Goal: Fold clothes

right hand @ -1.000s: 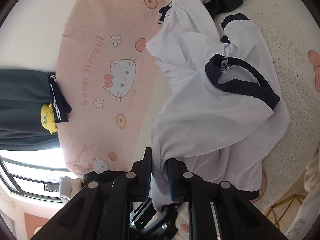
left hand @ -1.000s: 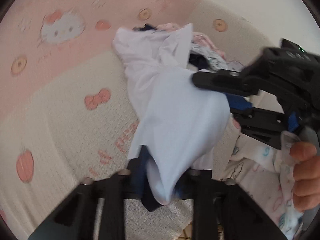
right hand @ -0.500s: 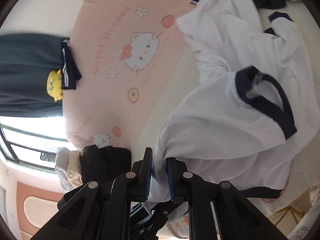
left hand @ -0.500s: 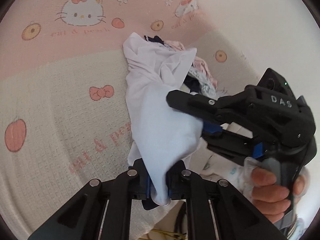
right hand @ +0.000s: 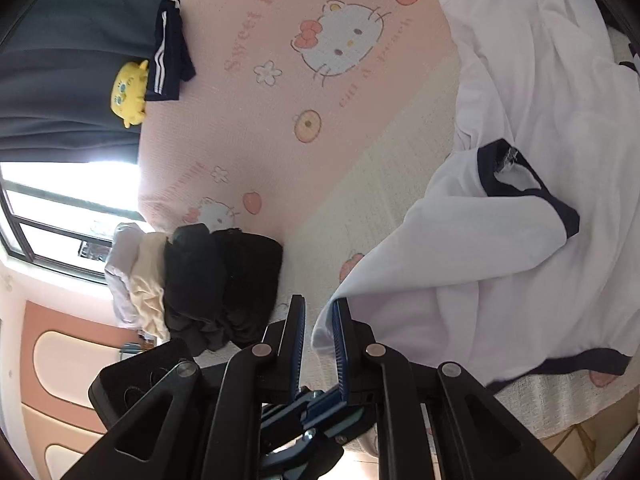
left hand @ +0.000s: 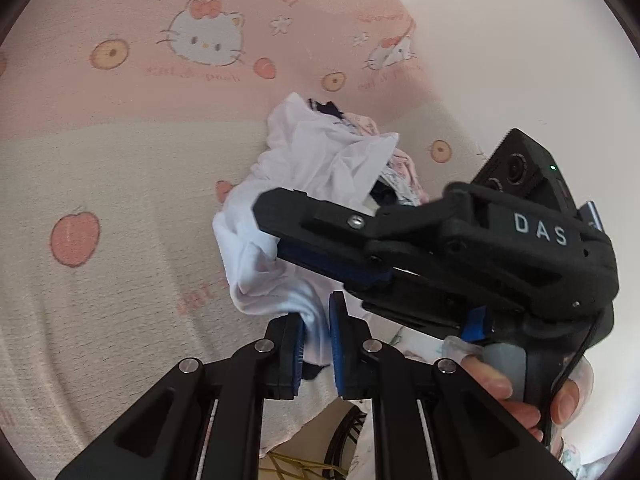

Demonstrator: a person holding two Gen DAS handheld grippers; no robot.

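Where lettering can be read, it is as follows: "DAS" in white on the black body of the right gripper, seen from the left wrist view; "Sweet Dream" and a smaller line, too curved to read with certainty, on the pink and cream bedspread printed with white cartoon cats, peaches and flowers.

Item: white cotton T-shirt with navy collar and navy hem, lying crumpled across the cream part of the bedspread, one edge lifted off it.

Left gripper: black frame, blue pads, jaws pressed together on a gathered fold of the T-shirt, with a scrap of navy trim hanging below the pads.

Right gripper: jaws nearly together, pinching a corner of the white cloth, tilted downward toward the bed. From the left wrist view it crosses from the right, its blue pads against the same fabric just above the left gripper. A person's hand wraps its grey handle.

Surroundings: stack of folded black, cream and grey garments at the bed's edge; yellow plush toy and a navy garment with white stripes against a dark curtain; window below it; loose heap of patterned clothes behind the T-shirt.
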